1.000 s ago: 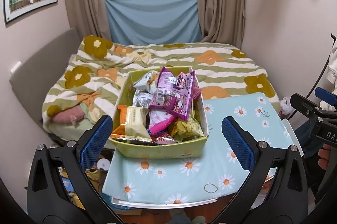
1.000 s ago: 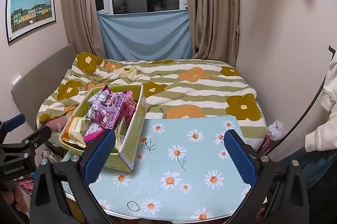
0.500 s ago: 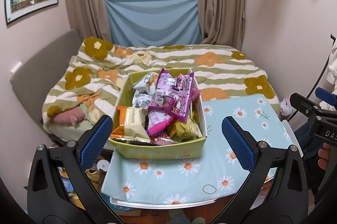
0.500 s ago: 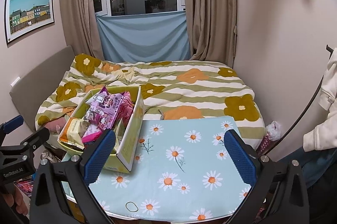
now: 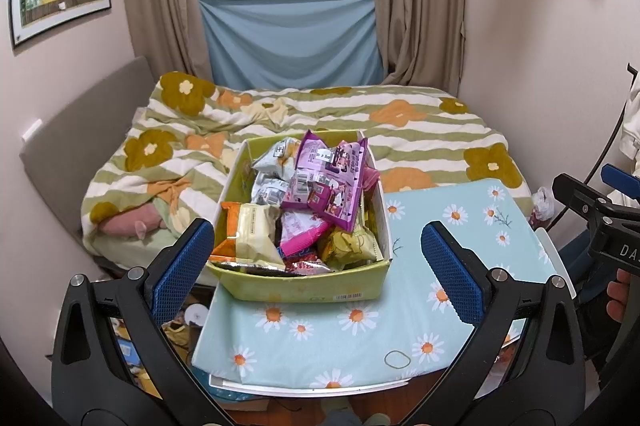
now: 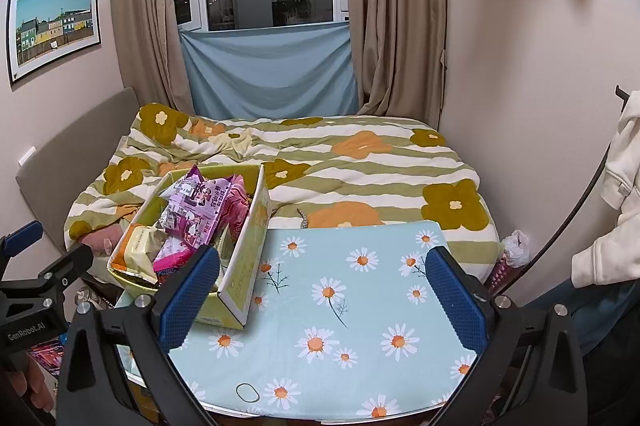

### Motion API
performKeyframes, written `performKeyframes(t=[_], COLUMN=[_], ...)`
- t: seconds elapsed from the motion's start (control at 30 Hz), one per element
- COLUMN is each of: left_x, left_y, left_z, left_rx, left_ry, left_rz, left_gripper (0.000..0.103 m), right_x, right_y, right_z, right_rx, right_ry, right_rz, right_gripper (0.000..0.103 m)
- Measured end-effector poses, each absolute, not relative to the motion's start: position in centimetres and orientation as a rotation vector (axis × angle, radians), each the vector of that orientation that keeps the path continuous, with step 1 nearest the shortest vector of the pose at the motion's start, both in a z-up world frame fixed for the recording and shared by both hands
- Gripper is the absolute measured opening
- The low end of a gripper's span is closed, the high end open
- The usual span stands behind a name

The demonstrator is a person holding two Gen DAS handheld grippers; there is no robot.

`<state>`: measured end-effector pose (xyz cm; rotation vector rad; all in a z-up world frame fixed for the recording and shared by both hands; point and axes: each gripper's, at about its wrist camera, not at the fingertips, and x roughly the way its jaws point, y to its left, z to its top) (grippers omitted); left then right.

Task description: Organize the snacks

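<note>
Both grippers hang spread wide and hold nothing: the left gripper is lined up on the near end of the box, while the right gripper looks over bare daisy cloth on the tabletop, with the box off to its left.

That yellow-green cardboard box sits at the left part of the tabletop, its far end toward the bed. It is heaped with snack packets, some riding above the rim. Whether the heap is waiting to be sorted or was just packed in, the scene cannot settle; no packet lies loose on the cloth.

Those packets are probably light, crinkly and slick, and some hold air, so a hard squeeze may crush what is inside. A sealed edge or corner looks the safest hold. On top, the purple packet offers the most exposed edge.

Seen from the left wrist, the box's long axis runs away from the camera toward the bed. Across its top, the purple packet lies tilted, upper end toward the bed, lower corner hanging toward the right wall of the box. Beside it, the pale yellow packet lies flatter along the left wall.
</note>
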<state>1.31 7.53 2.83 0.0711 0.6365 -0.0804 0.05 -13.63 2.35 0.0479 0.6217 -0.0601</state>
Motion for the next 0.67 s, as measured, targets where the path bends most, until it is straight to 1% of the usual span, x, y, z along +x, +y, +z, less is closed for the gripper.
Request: performKeyframes(t=[0.67], left_x=[1.19], left_y=[6.97], left_z=[3.24], left_rx=[0.075], left_ry=[0.593], left_rz=[-0.051], left_gripper=[0.103], right_x=[0.16], right_y=[-13.63], right_z=[3.0], right_rx=[0.055], right_ry=[0.614], right_rz=[-0.063], right_gripper=[0.103])
